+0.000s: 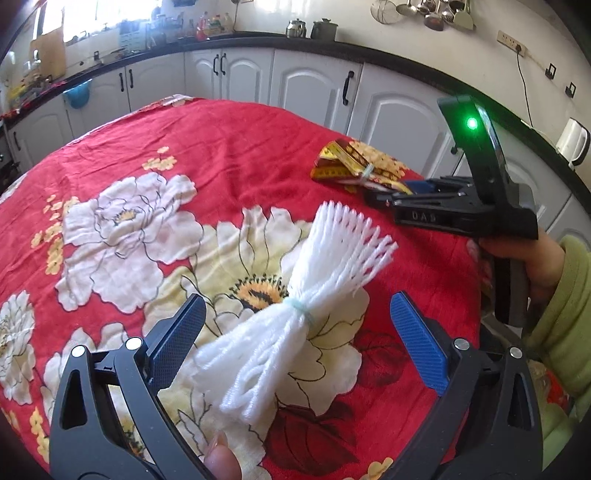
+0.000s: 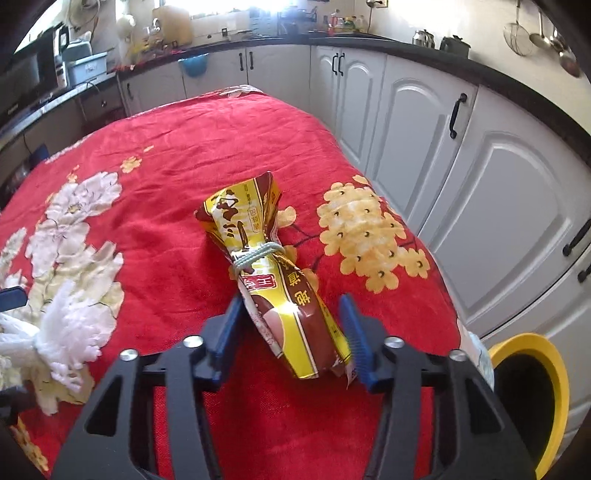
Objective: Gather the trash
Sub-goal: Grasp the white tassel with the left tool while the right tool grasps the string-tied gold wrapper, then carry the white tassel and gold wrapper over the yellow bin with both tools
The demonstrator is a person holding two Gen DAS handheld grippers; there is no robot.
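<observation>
Left tongs point(image 1: 297, 332) gape around a white foam-net bundle point(image 1: 295, 317), frame centre; right tongs point(image 2: 291, 332) straddle a tied snack wrapper point(image 2: 273, 273), unclenched. Best squeeze near each tie.

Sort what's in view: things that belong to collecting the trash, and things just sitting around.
Belongs to the job:
white foam net bundle between the open left gripper
tied snack wrapper between the open right gripper
yellow-rimmed bin, probably the trash's destination

Just around:
red floral cloth
kettle
hanging ladles
</observation>
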